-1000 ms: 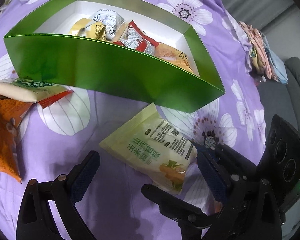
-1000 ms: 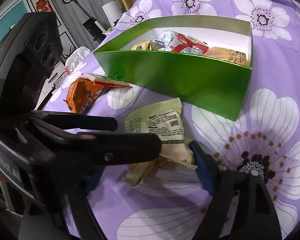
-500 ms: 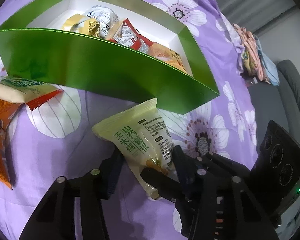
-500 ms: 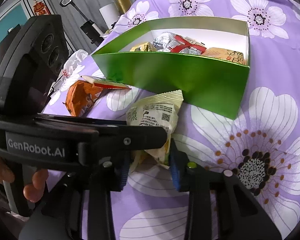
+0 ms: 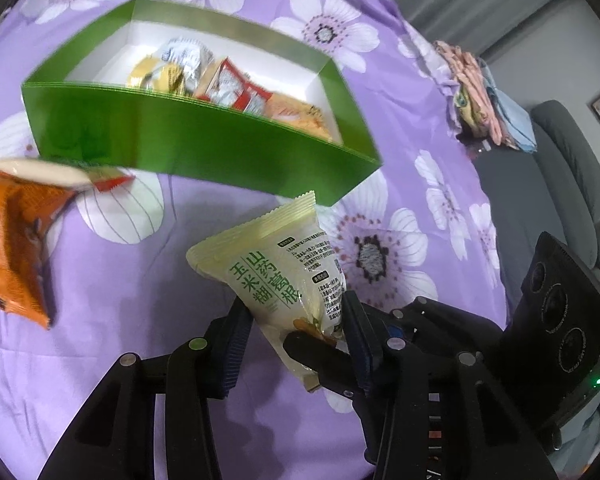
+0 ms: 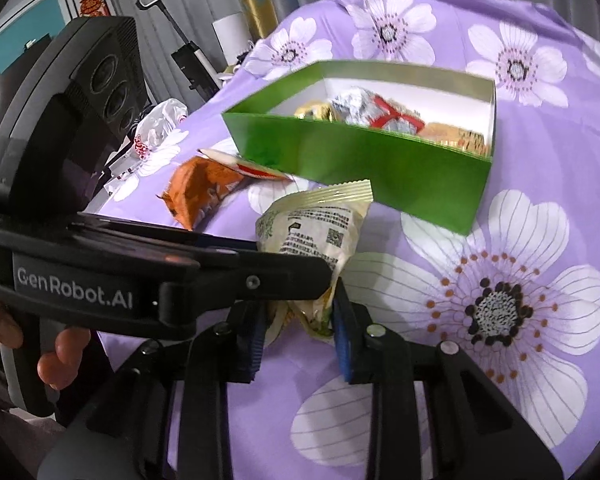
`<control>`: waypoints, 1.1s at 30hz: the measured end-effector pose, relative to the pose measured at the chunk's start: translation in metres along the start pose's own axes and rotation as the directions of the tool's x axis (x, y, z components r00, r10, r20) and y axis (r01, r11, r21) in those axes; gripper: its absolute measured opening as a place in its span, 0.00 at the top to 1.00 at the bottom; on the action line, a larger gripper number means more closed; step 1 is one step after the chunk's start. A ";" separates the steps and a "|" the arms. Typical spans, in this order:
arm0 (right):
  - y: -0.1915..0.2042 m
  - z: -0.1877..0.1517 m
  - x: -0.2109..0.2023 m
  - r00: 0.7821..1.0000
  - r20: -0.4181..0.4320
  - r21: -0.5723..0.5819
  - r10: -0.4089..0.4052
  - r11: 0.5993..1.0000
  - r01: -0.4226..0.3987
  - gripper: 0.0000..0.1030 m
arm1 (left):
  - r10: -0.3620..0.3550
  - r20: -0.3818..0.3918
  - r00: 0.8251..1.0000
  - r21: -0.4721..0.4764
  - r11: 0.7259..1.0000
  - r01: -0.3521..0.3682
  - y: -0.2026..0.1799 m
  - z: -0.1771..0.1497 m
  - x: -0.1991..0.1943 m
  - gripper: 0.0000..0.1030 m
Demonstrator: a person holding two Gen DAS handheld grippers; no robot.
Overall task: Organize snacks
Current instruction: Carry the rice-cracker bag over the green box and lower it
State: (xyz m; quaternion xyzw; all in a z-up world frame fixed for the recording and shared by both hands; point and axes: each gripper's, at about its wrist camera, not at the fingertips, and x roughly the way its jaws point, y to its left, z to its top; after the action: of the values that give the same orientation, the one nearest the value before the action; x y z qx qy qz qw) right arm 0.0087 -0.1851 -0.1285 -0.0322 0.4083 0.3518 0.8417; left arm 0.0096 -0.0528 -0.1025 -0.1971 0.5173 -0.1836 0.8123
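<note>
Beyond the green box [image 5: 204, 148], purple flowered cloth [image 5: 148, 312] runs on to its far edge, where a pile of folded fabric [image 5: 484, 96] sits; on the near side of the box the cloth lies bare between the wrappers and both tools. Whether a desk or a bed lies under the cloth cannot be told. Inside the box are gold, silver, red and orange snack wrappers [image 5: 220, 80], crowded toward its right half. Left of the box lie an orange packet [image 5: 16, 236] and a white packet with a red end [image 5: 60, 172], the white one partly on the orange one and close against the box's near wall.

A pale yellow packet with green lettering [image 5: 276, 272] stands tilted, crimped top toward the box's near corner, lower end pinched. Left gripper [image 5: 296, 328] has its jaws clenched on that lower end. Right gripper [image 6: 300, 320] is closed on the same packet [image 6: 316, 232] from the other side, the left tool's arm crossing in front.
</note>
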 end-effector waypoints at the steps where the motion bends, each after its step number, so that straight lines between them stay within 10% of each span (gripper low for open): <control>1: 0.001 0.002 -0.003 1.000 0.009 -0.003 -0.002 1.000 0.002 0.72 | 0.002 0.011 1.000 0.009 1.000 -0.002 -0.002 0.000 -0.004 0.56; 20: -0.015 0.080 -0.027 0.981 0.180 -0.087 -0.067 0.993 0.084 0.71 | -0.001 0.185 0.983 0.122 0.992 -0.022 -0.032 0.074 -0.035 0.56; 33: -0.050 0.130 0.016 0.987 0.145 -0.064 -0.072 0.995 0.082 0.71 | 0.002 0.164 0.987 0.102 0.995 -0.019 -0.010 0.141 -0.005 0.56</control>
State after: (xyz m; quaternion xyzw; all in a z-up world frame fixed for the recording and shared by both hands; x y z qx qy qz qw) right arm 0.1326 -0.1698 -0.0653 -0.0519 0.3331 0.3344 0.8801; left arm 0.1354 -0.0404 -0.0394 -0.1664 0.4399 -0.1889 0.8620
